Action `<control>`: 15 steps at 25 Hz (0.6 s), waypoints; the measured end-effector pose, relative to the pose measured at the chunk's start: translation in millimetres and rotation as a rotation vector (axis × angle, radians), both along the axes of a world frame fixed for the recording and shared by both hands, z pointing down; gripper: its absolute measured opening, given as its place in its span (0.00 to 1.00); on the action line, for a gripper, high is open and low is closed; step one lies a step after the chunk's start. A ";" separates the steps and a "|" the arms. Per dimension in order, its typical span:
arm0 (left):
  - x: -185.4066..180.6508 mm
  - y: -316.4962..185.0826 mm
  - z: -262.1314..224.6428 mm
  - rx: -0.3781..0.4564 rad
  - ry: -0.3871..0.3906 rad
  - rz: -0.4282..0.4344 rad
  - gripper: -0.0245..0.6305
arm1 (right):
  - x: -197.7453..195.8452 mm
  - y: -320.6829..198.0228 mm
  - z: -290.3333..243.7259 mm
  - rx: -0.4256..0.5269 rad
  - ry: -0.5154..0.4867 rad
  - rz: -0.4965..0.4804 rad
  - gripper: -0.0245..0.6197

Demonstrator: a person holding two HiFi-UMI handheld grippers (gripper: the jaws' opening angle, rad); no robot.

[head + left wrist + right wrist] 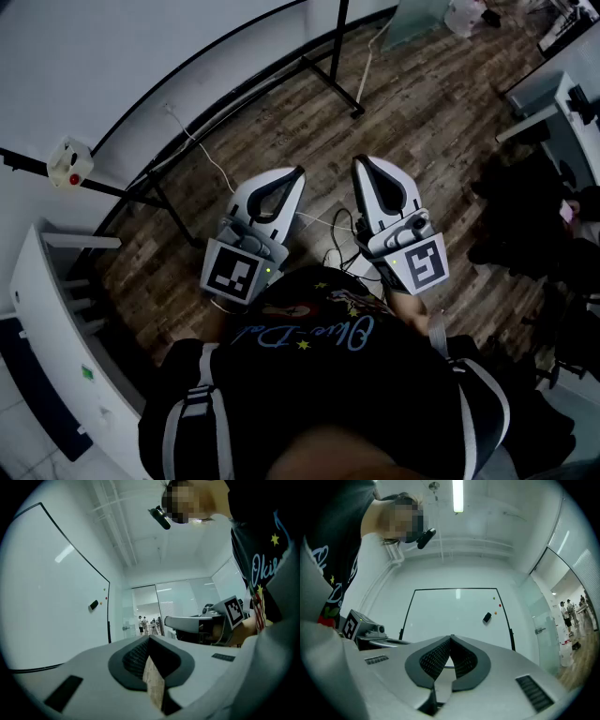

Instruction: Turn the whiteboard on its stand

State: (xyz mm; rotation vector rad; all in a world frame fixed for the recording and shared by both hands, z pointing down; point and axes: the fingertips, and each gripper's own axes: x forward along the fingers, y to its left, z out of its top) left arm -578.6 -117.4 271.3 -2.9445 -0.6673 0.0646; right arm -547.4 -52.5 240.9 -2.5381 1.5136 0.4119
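One whiteboard (141,56): white face in a thin black frame, standing ahead and to the left of the person, well apart from both grippers.
Floor (422,112): dark wood planks under the board and the person.
Stand (334,80): black tubing; one foot bar lies on the planks at the board's right end, and another leg shows toward its left end.
Person: a dark shirt (319,375) with light lettering fills the lower head view; both tools are held close in front of the chest, side by side.
Left gripper (299,173): claw pressed together, tips meeting, pinching nothing; the board lies off to the left in the left gripper view.
Right gripper (357,164): claw pressed together as well, empty, and facing the board squarely.
Eraser (487,618): small dark block stuck on the right part of the board.
Magnets (500,605): three small coloured dots just above and beside the eraser.
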 end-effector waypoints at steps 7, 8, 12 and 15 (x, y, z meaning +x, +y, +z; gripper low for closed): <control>4.7 16.3 -0.8 0.002 0.006 -0.003 0.03 | 3.7 14.5 -1.6 0.003 0.023 -0.015 0.05; 5.7 18.3 -0.1 0.003 0.004 -0.003 0.03 | 4.0 16.8 -2.5 0.006 0.034 -0.018 0.05; 12.7 25.4 2.6 0.000 -0.007 -0.005 0.03 | 11.0 27.6 -2.5 0.002 0.052 -0.016 0.05; 19.6 34.4 3.1 0.000 -0.007 -0.002 0.03 | 21.3 40.9 -0.1 0.009 0.035 -0.007 0.05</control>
